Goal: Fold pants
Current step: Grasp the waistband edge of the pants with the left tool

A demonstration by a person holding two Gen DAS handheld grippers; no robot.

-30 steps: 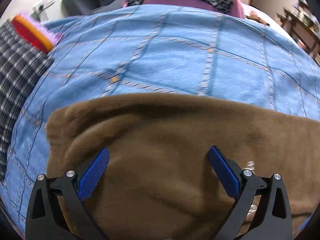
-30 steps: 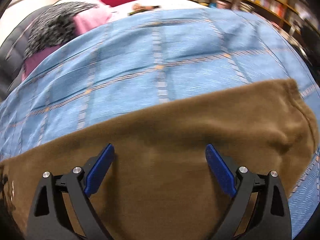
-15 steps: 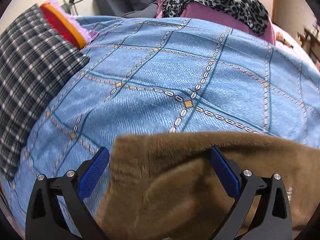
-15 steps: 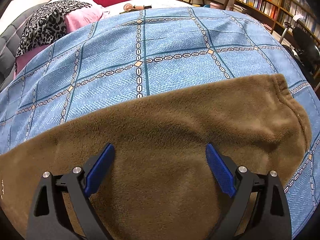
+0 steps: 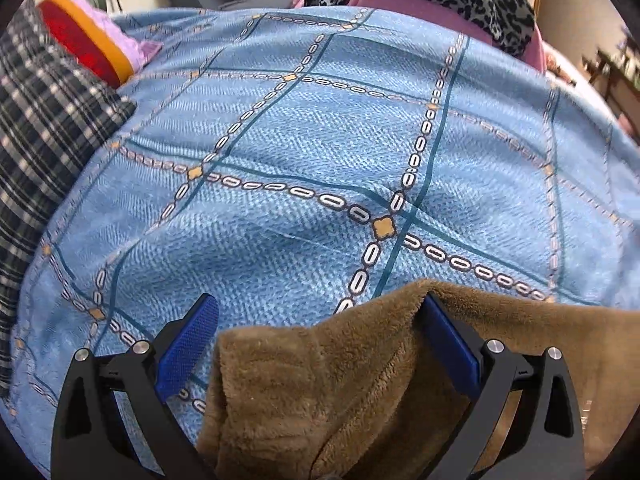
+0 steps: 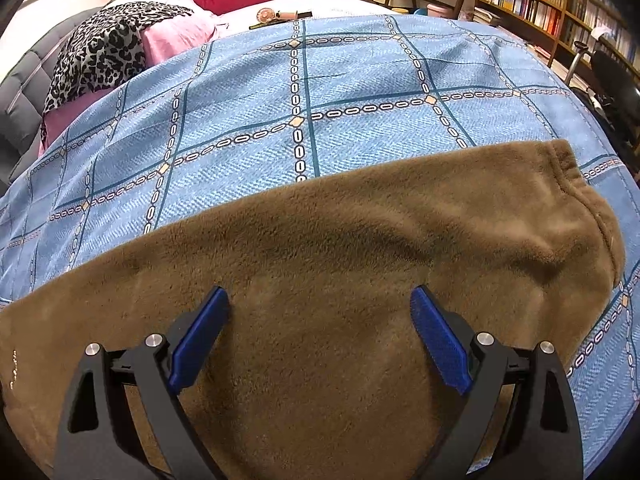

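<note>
Pants [image 6: 340, 280] of brown fleece lie spread across a blue patterned bedspread [image 6: 340, 80], and the right wrist view shows their long upper edge and a hemmed end toward the right, which the left wrist view does not. The left wrist view shows only a rumpled corner of the pants [image 5: 312, 392], plus a plaid cloth [image 5: 44, 128] and a red and orange item [image 5: 84, 40] at the far left. A leopard-print cloth [image 6: 100, 56] lies at the far edge of the bed. The left gripper [image 5: 316, 352] is spread wide with the fleece corner bunched between its blue pads; a second ago flat fleece filled that view. The right gripper [image 6: 320, 336] hangs spread wide over the flat fabric, much as before.
</note>
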